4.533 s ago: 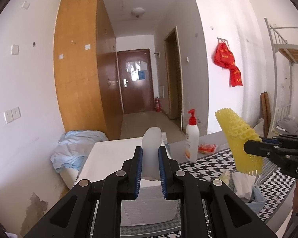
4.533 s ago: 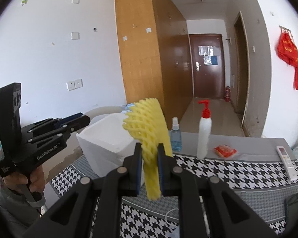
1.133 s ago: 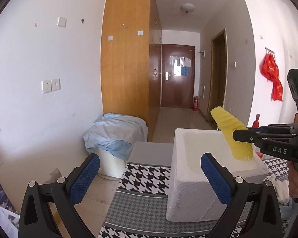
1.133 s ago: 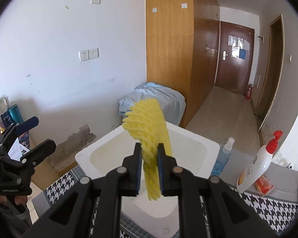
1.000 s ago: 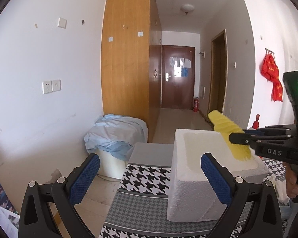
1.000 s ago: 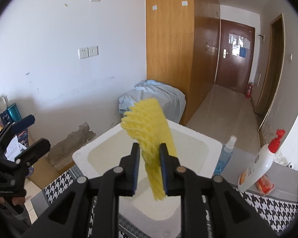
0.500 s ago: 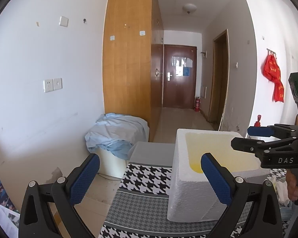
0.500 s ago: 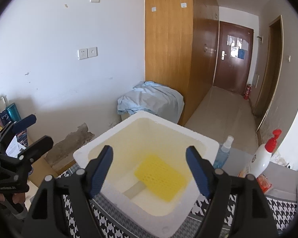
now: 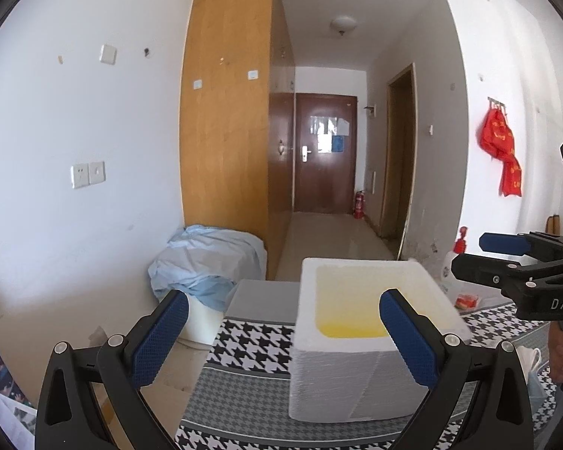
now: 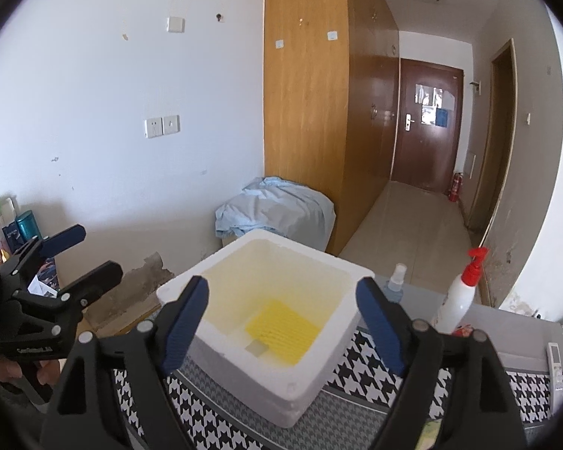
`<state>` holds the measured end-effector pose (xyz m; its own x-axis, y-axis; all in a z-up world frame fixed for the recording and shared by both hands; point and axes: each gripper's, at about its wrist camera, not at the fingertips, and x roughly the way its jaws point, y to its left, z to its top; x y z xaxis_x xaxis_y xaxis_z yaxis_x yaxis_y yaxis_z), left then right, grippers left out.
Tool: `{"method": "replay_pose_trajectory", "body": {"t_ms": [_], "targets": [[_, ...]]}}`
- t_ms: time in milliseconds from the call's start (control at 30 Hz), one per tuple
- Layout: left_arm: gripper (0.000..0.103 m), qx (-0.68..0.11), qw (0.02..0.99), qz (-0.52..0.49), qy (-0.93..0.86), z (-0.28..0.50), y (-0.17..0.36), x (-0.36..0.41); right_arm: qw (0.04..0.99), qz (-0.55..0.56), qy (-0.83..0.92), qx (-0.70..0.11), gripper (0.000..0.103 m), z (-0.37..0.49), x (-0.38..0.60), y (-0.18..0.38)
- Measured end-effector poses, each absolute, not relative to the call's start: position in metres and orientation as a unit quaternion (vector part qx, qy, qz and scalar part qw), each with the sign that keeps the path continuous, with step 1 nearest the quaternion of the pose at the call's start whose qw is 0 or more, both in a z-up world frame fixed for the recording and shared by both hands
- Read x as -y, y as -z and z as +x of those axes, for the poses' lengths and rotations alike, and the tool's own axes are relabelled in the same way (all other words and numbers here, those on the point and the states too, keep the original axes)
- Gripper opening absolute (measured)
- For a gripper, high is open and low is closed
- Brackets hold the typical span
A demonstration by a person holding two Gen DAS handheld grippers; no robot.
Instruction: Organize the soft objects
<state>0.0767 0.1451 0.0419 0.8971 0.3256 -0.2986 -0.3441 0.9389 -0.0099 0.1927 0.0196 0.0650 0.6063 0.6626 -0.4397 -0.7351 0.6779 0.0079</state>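
A white foam box (image 10: 321,369) stands on the houndstooth table. A yellow foam net (image 10: 281,330) lies flat on its floor, with a small pale piece (image 10: 257,347) beside it. My right gripper (image 10: 281,322) is open and empty, held above the box's near rim. My left gripper (image 9: 281,333) is open and empty, to the left of the box (image 9: 341,382). In the left wrist view the right gripper (image 9: 514,258) shows side-on over the box's right edge; only a yellow glow shows inside. The left gripper shows in the right wrist view (image 10: 67,258).
A white pump bottle with a red top (image 10: 458,300), a small spray bottle (image 10: 394,285), a red packet (image 9: 467,301) and a remote (image 10: 554,360) sit on the table behind and right of the box. A blue-covered bin (image 9: 206,262) stands by the wall. The table's left edge (image 9: 221,345) drops to the floor.
My right gripper opened and let go of the yellow foam net, which dropped into the foam box. Both grippers have drawn back a little. The left gripper let go of its white piece earlier.
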Motion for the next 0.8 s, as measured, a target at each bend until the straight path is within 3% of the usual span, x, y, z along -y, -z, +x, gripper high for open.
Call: {"method": "replay_pose_trajectory", "body": {"t_ms": [233,800], "targets": [[0.102,-0.141,0.977,-0.036,-0.155,0.073,-0.049,-0.132,0.9,-0.077,-0.386,-0.189,0.093,0.179,-0.002,-0.071],[0.102,-0.12,0.985,-0.023,-0.124,0.056,-0.068,-0.095,0.922,-0.067,-0.354,-0.142,0.093,0.142,0.053,-0.08]]}}
